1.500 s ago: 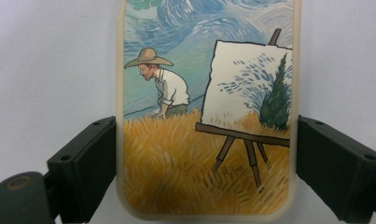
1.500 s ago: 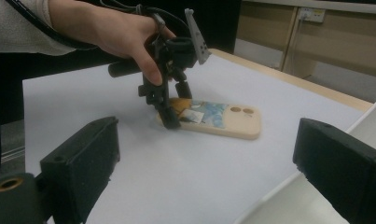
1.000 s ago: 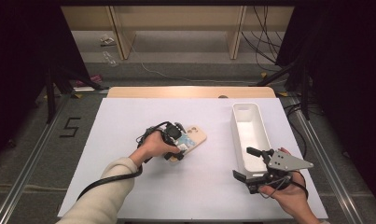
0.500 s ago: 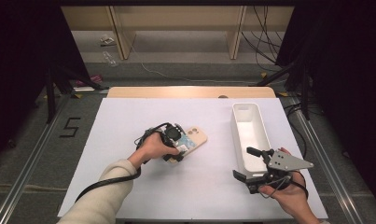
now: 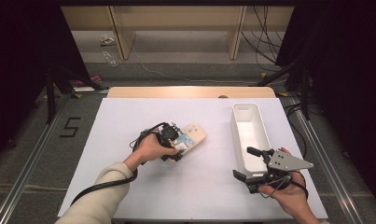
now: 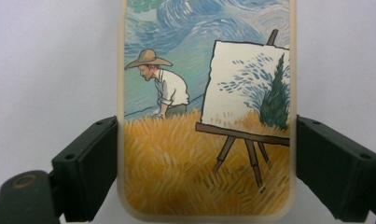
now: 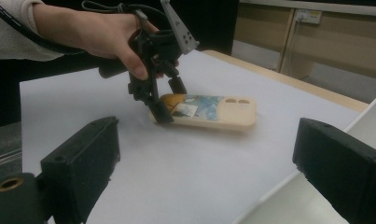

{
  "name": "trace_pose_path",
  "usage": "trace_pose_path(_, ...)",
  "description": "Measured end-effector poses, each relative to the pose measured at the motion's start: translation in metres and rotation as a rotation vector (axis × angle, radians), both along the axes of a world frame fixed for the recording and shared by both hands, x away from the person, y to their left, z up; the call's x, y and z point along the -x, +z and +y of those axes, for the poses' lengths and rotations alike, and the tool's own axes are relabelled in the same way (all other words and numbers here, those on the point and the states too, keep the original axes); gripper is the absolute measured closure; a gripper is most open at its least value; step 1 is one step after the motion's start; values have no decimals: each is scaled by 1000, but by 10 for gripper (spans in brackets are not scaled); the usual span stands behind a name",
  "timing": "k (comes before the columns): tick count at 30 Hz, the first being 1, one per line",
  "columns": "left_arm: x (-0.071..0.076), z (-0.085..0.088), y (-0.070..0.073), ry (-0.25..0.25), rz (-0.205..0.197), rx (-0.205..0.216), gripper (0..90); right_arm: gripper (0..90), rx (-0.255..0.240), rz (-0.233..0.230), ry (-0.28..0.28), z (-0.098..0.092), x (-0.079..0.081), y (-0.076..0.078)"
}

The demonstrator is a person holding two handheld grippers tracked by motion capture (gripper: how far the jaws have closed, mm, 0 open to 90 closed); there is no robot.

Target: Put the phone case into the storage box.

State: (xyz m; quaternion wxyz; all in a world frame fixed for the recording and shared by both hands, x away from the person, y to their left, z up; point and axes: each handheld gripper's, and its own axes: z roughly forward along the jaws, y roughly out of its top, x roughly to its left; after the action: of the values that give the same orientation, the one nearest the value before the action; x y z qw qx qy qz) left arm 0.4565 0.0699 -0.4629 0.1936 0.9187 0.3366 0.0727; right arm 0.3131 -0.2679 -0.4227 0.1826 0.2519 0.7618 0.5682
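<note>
A: How many items lie on the table point(image 5: 129, 196)?

B: One phone case point(image 5: 191, 136) with a painted back, mid-table, and one white bin point(image 5: 249, 135) to its right.

A: Pose of the left gripper point(image 5: 172, 148)?

B: Angled down over the case's near end, its jaws set against both long edges, gripping it.

A: And the right gripper point(image 5: 249, 167)?

B: Held level beside the bin's near end, jaws spread, nothing between them.

White table point(image 5: 129, 116), grey floor point(image 5: 176, 56), dark surroundings
</note>
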Motion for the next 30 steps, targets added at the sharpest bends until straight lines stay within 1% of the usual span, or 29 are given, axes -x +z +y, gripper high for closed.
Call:
trace_pose_path(7, 8, 8, 3, 10, -39, 33, 118, 82, 1, 4, -3, 1, -1, -1)
trace_pose_path(8, 10, 10, 4, 6, -57, 40, 118, 82, 2, 4, -3, 1, -1, -1)
trace_pose_path(10, 12, 12, 5, 8, -64, 46, 118, 82, 3, 5, -2, 2, -1, -1)
trace_pose_path(11, 14, 12, 5, 17, -72, 61, 118, 82, 4, 5, -1, 2, -1, -1)
trace_pose_path(19, 24, 20, 7, 25, -124, 105, 118, 82, 2, 5, -5, 2, -1, -1)
trace_pose_path(20, 26, 21, 7, 31, -134, 119, 118, 82, 3, 5, -6, 2, -1, -1)
trace_pose_path(30, 38, 28, 12, 42, -208, 180, 118, 82, 4, 4, -10, 1, -1, -1)
